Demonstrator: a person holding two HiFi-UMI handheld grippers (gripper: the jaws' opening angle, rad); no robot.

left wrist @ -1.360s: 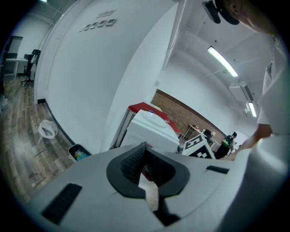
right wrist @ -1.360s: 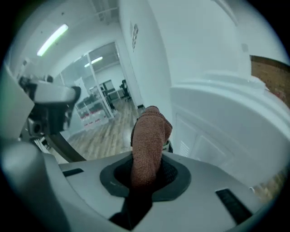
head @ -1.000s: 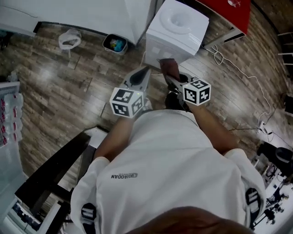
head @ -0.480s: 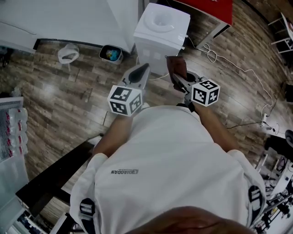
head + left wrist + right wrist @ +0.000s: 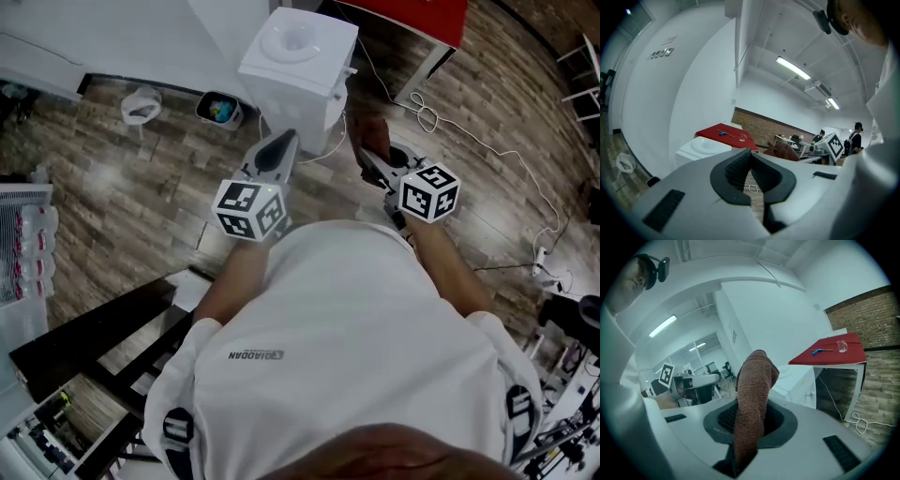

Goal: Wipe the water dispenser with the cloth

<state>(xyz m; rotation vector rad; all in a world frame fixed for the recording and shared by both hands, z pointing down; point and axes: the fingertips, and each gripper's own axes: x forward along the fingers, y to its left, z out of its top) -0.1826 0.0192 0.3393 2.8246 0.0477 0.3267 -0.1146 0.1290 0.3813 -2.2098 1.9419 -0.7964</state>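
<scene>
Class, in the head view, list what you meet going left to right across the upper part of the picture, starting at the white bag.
white bag → small bin → water dispenser → cloth → coiled cable

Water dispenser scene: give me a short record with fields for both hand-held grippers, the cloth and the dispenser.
left hand-held gripper: shut, empty
right hand-held gripper: shut on brown cloth
brown cloth: sticks up from the jaws, not visibly touching the dispenser
water dispenser: white, upright on the wood floor, ahead of both grippers
behind it: red table
</scene>
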